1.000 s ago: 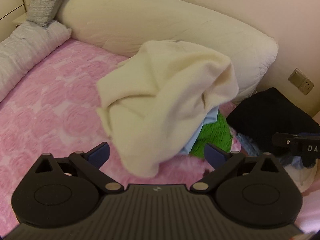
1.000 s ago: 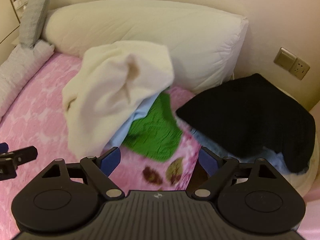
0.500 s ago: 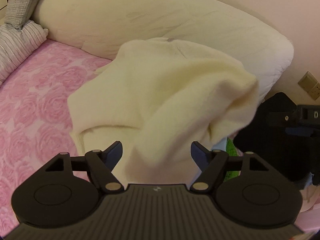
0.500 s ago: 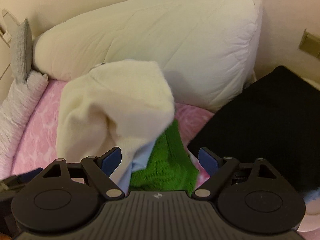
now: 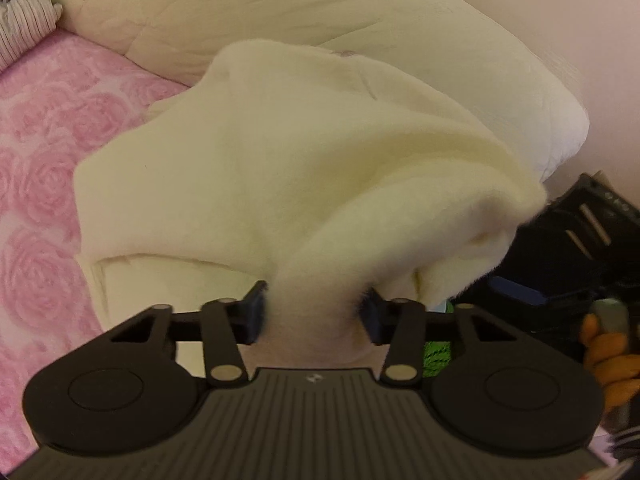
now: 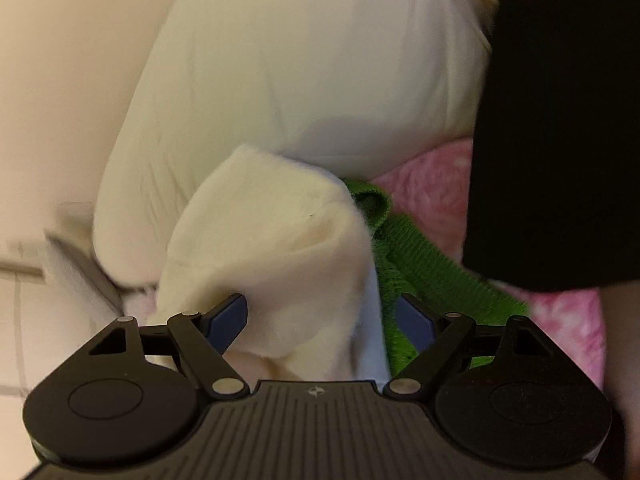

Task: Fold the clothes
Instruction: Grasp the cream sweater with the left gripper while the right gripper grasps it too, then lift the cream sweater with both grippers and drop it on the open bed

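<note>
A fluffy cream garment (image 5: 280, 160) lies heaped on the pink rose-patterned bed (image 5: 48, 128). My left gripper (image 5: 312, 314) is shut on a bunched fold at its near edge, and the fabric fills the gap between the blue pads. In the right wrist view the same cream garment (image 6: 272, 248) bulges between the fingers of my right gripper (image 6: 320, 316), which stands open around it. Under it lie a pale blue cloth (image 6: 372, 340) and a green knit garment (image 6: 420, 264). A bit of the green knit (image 5: 438, 354) also shows in the left wrist view.
A big white quilted pillow (image 5: 280, 12) lies against the wall behind the heap. A black garment (image 6: 560, 120) fills the right side. A striped grey pillow (image 5: 20, 20) sits far left. The other gripper's black body (image 5: 580, 240) is close on the right.
Both grippers have moved in close to the cream garment. The left jaws have narrowed onto a fold of it. The right gripper has tilted and now straddles the garment's right edge.
</note>
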